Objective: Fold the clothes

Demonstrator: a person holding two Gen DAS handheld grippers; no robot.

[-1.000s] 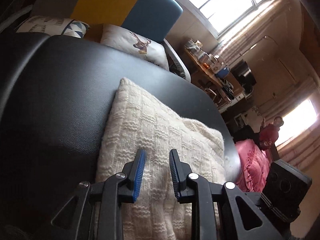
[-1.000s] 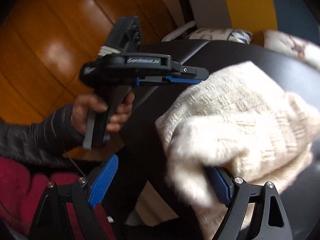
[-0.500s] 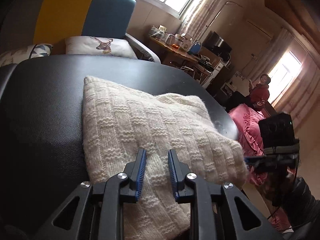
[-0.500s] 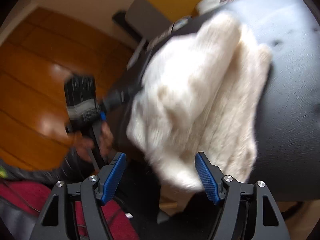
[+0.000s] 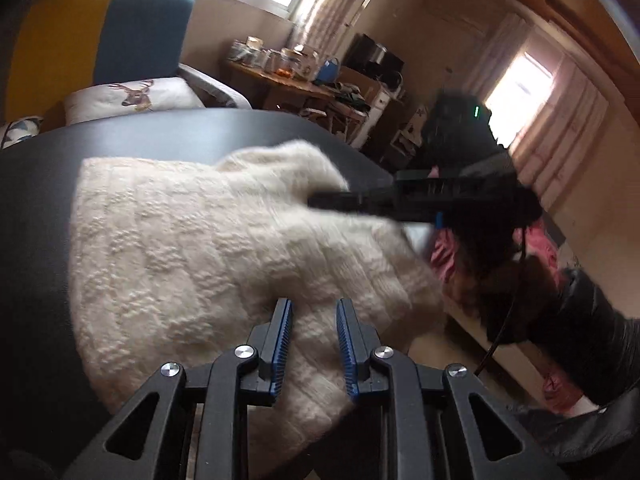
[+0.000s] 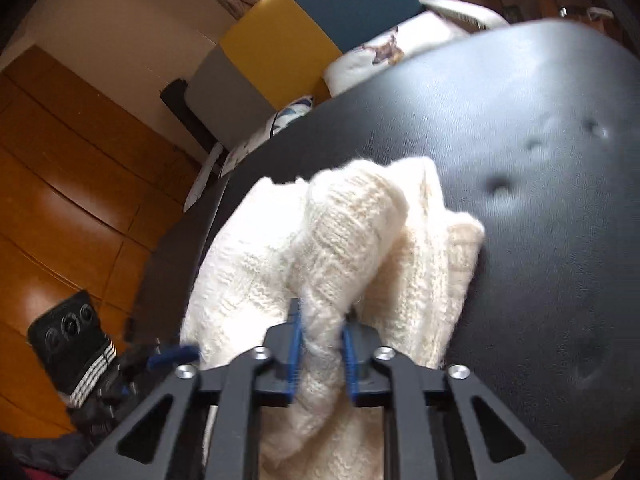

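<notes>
Right wrist view: the right gripper [image 6: 320,340] is closing on a bunched ridge of the cream sweater [image 6: 352,248], and knit already fills the gap between its blue pads. The sweater lies partly folded on the black table [image 6: 520,160], its near edge hanging over the rim. In the left wrist view the left gripper [image 5: 313,340] sits over the sweater's near edge, jaws partly apart; whether its pads press any knit I cannot tell, since the cloth runs under them.

Risks, as I judge them: the right pinch may catch only the top layer, so a lift would peel the fold apart. The overhanging edge could drag the sweater off the table.

Motion blur smears the right gripper in the left view. Sleeves and collar are not to be made out.
</notes>
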